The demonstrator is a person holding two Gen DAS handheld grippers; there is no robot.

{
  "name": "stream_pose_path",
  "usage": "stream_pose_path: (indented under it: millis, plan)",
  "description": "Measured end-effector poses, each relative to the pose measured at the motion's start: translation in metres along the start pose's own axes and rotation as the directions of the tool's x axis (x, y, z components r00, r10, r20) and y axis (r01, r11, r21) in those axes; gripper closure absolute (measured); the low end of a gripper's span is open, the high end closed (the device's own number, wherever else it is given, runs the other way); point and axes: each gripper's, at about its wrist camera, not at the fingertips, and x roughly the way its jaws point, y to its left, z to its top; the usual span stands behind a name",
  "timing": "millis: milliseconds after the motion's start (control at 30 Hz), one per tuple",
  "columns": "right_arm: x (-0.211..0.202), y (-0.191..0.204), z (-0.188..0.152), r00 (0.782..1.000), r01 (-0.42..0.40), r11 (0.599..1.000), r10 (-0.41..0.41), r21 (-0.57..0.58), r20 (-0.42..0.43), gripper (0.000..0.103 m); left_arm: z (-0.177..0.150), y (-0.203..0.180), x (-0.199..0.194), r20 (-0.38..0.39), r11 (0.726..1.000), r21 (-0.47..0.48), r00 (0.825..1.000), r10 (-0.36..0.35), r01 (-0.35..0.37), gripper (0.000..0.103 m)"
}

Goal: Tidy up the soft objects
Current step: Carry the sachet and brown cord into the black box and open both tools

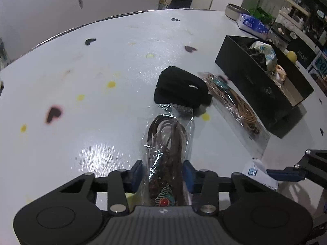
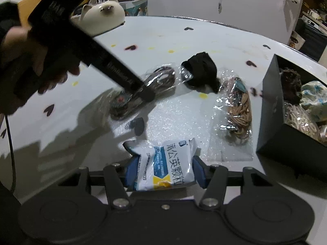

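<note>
Table surface (image 1: 85,110): white, glossy, round-edged, printed with small dark hearts and yellow spots; it reflects the room light in streaks. A pale wall stands behind it, and dim shelving fills the far right of the left wrist view.

Black rectangular box (image 1: 255,85): rigid, matte, open at the top, standing at the table's right side. It contains a dark fuzzy item, a pale printed fabric piece and a clear bag of light cord.

Cat-shaped ceramic piece (image 2: 102,14): cream, glossy, at the far left edge of the table.

Black folded knit item (image 1: 181,89): soft, ribbed, lying near the middle of the table, well apart from the box.

Clear bag of tan cord (image 1: 231,100): crinkled film, flat on the table between the knit item and the box.

Clear bag of dark brown cord (image 1: 167,143): long and narrow, one end close to the knit item. The left gripper (image 1: 163,173) has its blue pads pressed against both sides of this bag, jaws drawn fairly close.

White and blue sachet (image 2: 165,163): soft, printed film, at the near table edge. The right gripper (image 2: 163,171) clamps it between blue pads, jaws about half spread.
</note>
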Motion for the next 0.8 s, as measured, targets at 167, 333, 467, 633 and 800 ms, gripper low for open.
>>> stream_pose_path:
  millis: [167, 333, 467, 633, 800]
  plan:
    - [-0.012, -0.004, -0.001, 1.000, -0.003, 1.000, 0.002, 0.025, 0.028, 0.046, -0.018, -0.002, -0.011, 0.022, 0.996, -0.092, 1.000, -0.011, 0.013, 0.066]
    - [-0.026, -0.012, -0.004, 0.999, -0.003, 0.998, -0.001, 0.062, 0.054, 0.046, -0.034, -0.005, -0.026, 0.067, 0.980, -0.198, 0.998, -0.011, 0.024, 0.067]
    - [-0.040, -0.022, -0.006, 0.997, 0.005, 0.997, -0.012, 0.082, 0.082, 0.046, -0.038, -0.009, -0.041, 0.107, 0.970, -0.241, 0.994, 0.001, 0.025, 0.067]
    - [-0.060, -0.042, -0.004, 0.990, 0.008, 0.993, -0.025, 0.117, 0.139, 0.046, -0.038, -0.016, -0.063, 0.167, 0.956, -0.292, 0.986, 0.020, 0.030, 0.068]
    - [-0.085, -0.072, 0.004, 0.978, 0.015, 0.988, -0.046, 0.152, 0.202, 0.046, -0.023, -0.031, -0.087, 0.252, 0.939, -0.340, 0.967, 0.034, 0.056, 0.068]
